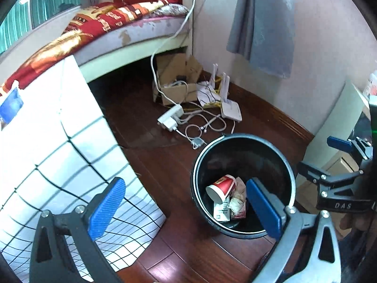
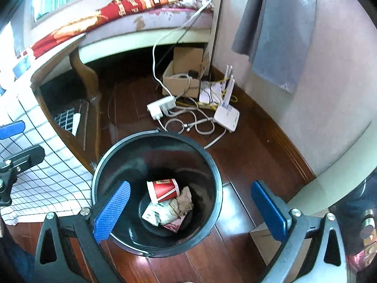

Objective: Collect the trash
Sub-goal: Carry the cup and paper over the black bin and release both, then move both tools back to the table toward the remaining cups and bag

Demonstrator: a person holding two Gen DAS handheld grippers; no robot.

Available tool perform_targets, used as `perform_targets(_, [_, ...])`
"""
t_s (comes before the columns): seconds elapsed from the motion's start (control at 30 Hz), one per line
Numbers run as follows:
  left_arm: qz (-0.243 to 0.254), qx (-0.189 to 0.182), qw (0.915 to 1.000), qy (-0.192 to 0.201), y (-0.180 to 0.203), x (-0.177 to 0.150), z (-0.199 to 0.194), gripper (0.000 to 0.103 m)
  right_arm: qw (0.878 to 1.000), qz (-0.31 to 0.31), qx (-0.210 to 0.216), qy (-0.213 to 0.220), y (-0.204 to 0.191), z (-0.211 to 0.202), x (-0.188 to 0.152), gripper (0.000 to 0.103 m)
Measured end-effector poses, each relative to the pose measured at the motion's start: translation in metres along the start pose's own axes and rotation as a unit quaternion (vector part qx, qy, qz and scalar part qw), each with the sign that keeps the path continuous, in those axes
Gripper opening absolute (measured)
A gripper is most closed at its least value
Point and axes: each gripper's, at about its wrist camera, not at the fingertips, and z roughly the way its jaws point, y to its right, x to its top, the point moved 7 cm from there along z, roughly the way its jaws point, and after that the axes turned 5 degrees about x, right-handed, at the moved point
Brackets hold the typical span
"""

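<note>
A black bin (image 1: 212, 155) stands on the wooden floor. At its bottom lie a red and white paper cup (image 1: 220, 187), crumpled paper (image 1: 236, 200) and a white packet (image 1: 221, 213). My left gripper (image 1: 186, 208) hangs open above the bin's left side with nothing between its blue pads. In the right wrist view the bin (image 2: 155, 138) sits straight below my right gripper (image 2: 190, 212), which is also open and holds nothing. The cup (image 2: 165, 188) and the crumpled paper (image 2: 182, 202) show between its fingers, far below. Each gripper appears at the edge of the other's view: right gripper (image 1: 322, 155), left gripper (image 2: 18, 142).
A table with a white checked cloth (image 1: 47, 165) stands left of the bin. Behind are a bed (image 1: 132, 30), a cardboard box (image 1: 176, 80), a power strip (image 1: 170, 116), a router (image 1: 231, 112) and loose cables (image 1: 202, 125). A grey cloth (image 1: 264, 23) hangs on the wall.
</note>
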Motion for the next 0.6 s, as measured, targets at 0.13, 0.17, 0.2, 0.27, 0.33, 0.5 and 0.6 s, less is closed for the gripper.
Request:
perform_targets(0.13, [-0.008,0.005,0.9998,0.015,-0.006,0.01,-0.008,0.103,1.0,-0.008,0.005,0.021,-0.013,-0.018,0.014,0.103])
perform_targets(0.17, [-0.01,0.008,0.9998,0.019,-0.007,0.011,-0.011,0.103,1.0,-0.009,0.006,0.025,-0.016,-0.021,0.016,0.103])
perform_targets(0.2, [-0.01,0.009,0.9997,0.021,-0.009,0.011,-0.014,0.103,1.0,-0.009,0.007,0.029,-0.018,-0.024,0.018,0.103])
perform_targets(0.27, [-0.012,0.013,0.9995,0.024,-0.014,0.013,-0.019,0.103,0.999,-0.01,0.01,0.035,-0.023,-0.03,0.021,0.103])
perform_targets(0.33, [-0.016,0.017,0.9993,0.029,-0.021,0.013,-0.025,0.103,0.999,-0.013,0.011,0.04,-0.029,-0.035,0.025,0.103])
perform_targets(0.5, [-0.026,0.029,0.9986,0.037,-0.036,0.012,-0.036,0.103,0.998,-0.024,0.02,0.053,-0.046,-0.044,0.035,0.103])
perform_targets(0.6, [-0.033,0.036,0.998,0.041,-0.045,0.012,-0.043,0.103,0.997,-0.028,0.027,0.063,-0.056,-0.051,0.041,0.103])
